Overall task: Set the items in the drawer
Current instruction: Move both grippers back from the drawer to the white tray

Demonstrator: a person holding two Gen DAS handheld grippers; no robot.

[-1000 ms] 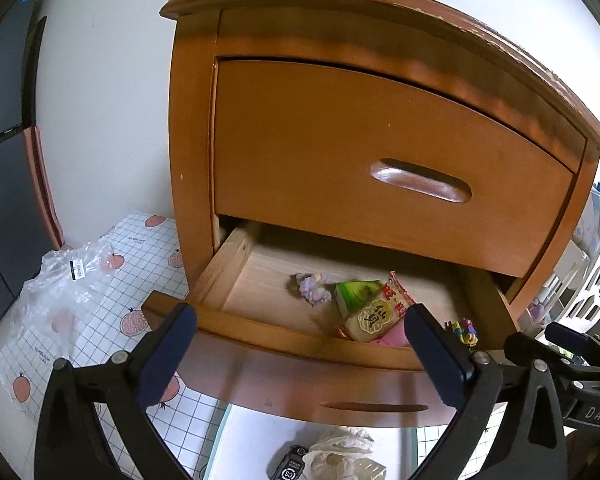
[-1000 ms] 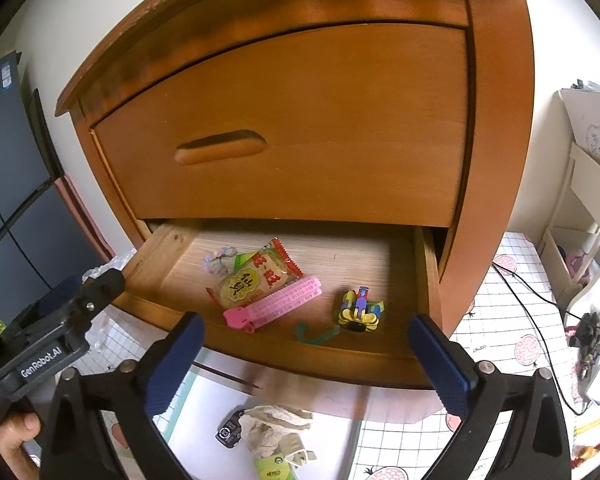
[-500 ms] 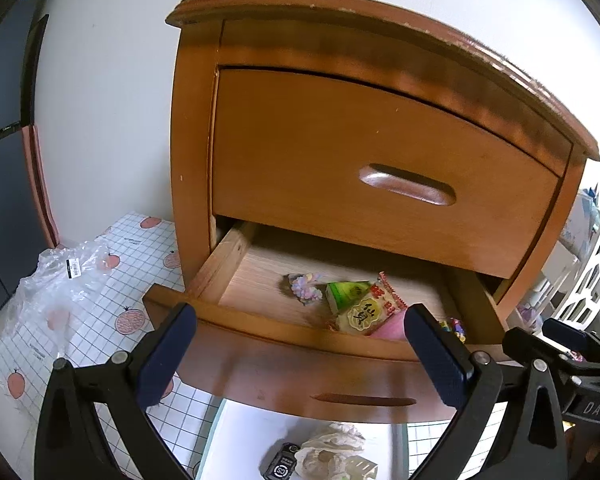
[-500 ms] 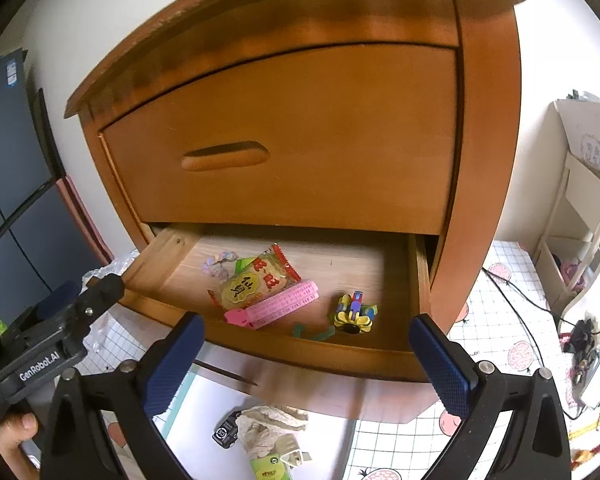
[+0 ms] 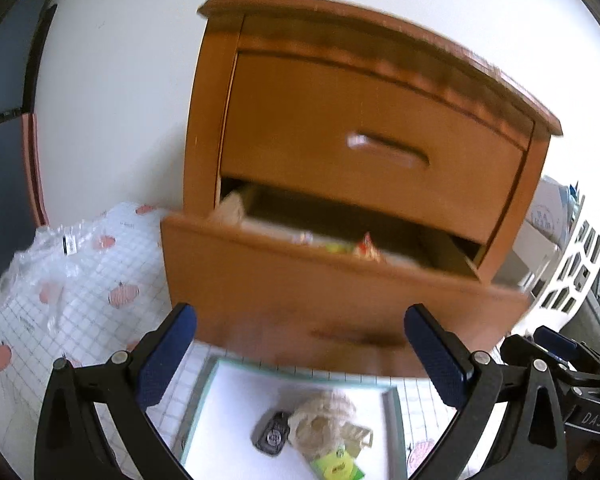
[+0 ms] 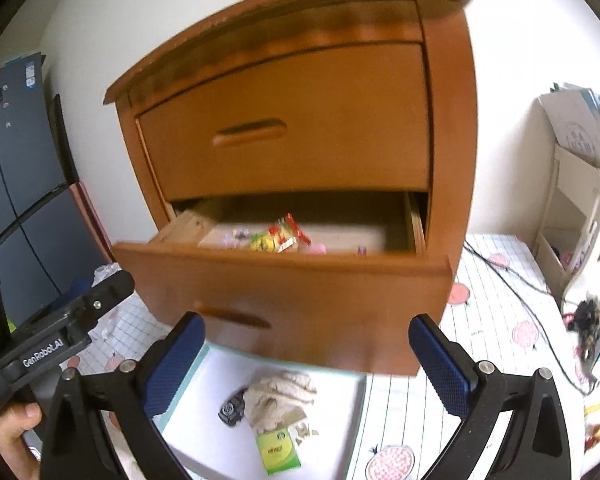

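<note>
Two grippers are seen spread wide and empty, the left gripper [image 5: 300, 356] and the right gripper [image 6: 306, 364] both held in front of the wooden nightstand [image 6: 448, 120], touching nothing. The lower drawer [image 6: 292, 300] is pulled out, and a red-and-yellow snack packet [image 6: 286, 236] is glimpsed inside it among other small, blurred items. On the floor mat [image 6: 496, 292] below, near the fingers [image 6: 172, 364], a white tray [image 6: 220, 440] is shown carrying a crumpled cloth [image 6: 280, 396], a green packet [image 6: 278, 452] and a small dark object [image 6: 232, 406].
</note>
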